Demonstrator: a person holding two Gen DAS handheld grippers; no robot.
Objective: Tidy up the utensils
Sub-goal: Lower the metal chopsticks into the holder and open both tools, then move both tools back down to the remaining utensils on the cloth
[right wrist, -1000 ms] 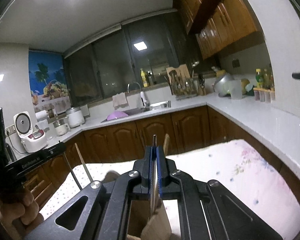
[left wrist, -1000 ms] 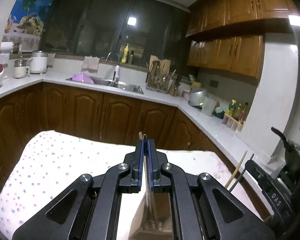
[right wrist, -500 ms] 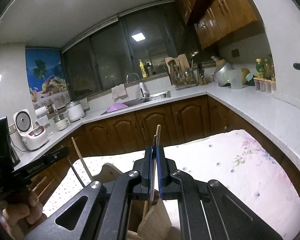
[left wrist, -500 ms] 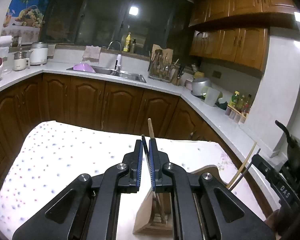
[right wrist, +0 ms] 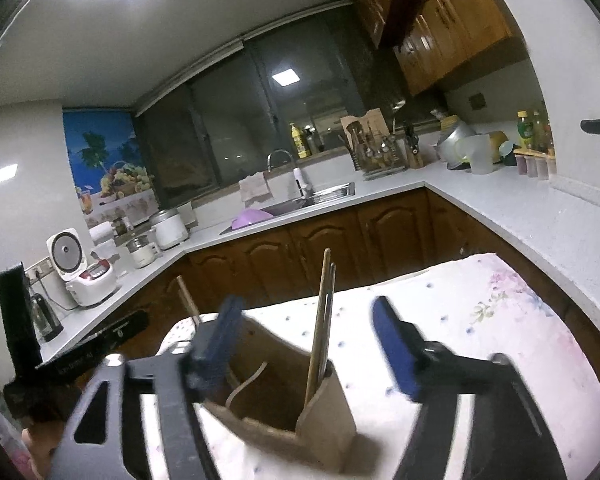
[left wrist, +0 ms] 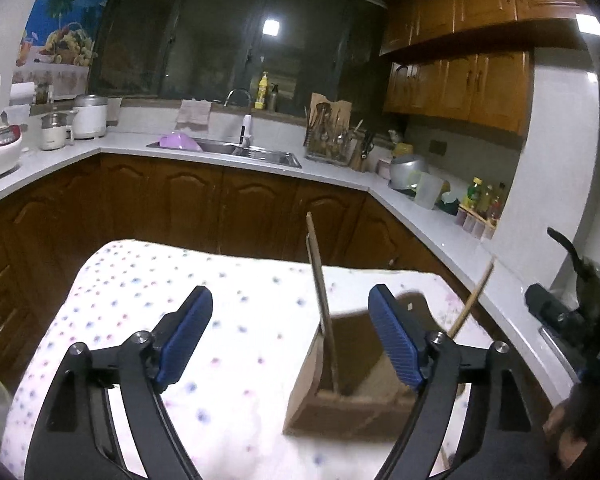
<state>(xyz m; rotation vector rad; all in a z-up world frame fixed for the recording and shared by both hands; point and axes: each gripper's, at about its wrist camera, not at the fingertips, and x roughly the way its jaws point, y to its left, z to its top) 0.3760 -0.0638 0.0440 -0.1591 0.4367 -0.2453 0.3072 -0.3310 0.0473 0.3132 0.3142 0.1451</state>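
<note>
Black tool housing (right wrist: pixel 96 350) with white lettering, too blurred to read

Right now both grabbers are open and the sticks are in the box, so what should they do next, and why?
Probably pull both grippers back and up, away from the wooden box. The left gripper and right gripper have just been opening, with the chopsticks standing free between the pads, leaning in the box. Backing straight out should avoid knocking them over.

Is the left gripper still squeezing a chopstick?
No, the left gripper has just opened wide, and the chopstick stands free in the wooden holder, touching neither pad.
</note>
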